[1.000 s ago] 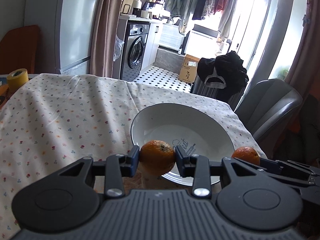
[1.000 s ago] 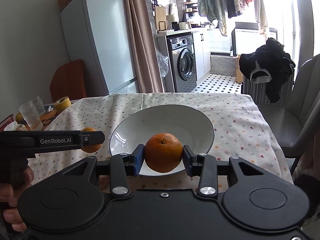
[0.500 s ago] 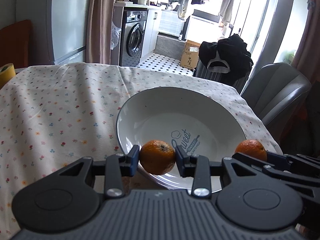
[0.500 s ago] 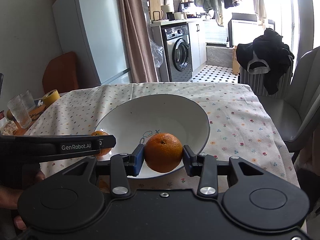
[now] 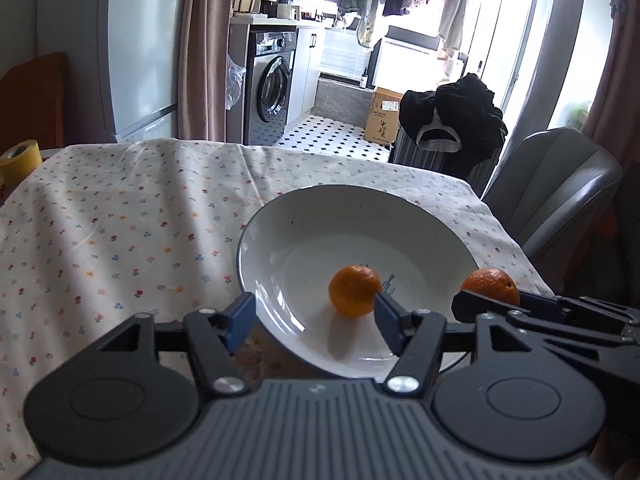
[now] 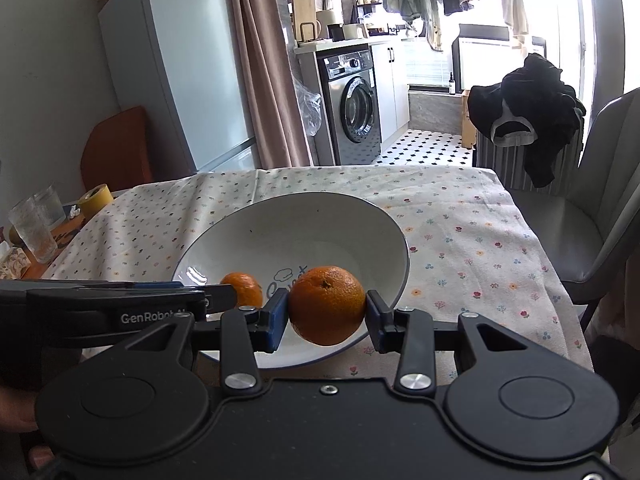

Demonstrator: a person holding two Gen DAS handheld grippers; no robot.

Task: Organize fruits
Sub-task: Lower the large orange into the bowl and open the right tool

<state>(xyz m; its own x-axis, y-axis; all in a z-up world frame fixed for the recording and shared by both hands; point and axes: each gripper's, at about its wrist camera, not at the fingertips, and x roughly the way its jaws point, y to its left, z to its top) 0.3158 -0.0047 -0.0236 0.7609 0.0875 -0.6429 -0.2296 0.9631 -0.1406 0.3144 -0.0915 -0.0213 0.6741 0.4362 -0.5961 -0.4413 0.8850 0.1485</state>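
A white bowl [image 5: 320, 208] sits on the flowered tablecloth; it also shows in the right wrist view [image 6: 280, 220]. A small orange [image 5: 354, 290] lies loose inside the bowl, seen too in the right wrist view [image 6: 245, 289]. My left gripper [image 5: 314, 322] is open over the bowl's near rim, its right finger beside that orange. My right gripper [image 6: 326, 316] is shut on a larger orange [image 6: 327, 305] and holds it over the bowl's near right rim. That orange [image 5: 491, 285] shows at the right in the left wrist view.
A grey chair [image 6: 600, 216] stands at the table's right edge. Two glasses [image 6: 34, 228] and a yellow tape roll [image 6: 95, 196] stand at the far left. The tablecloth [image 5: 120, 220] spreads left of the bowl.
My left gripper has opened and let its small orange go into the bowl. My right gripper has kept its orange and moved closer over the bowl.
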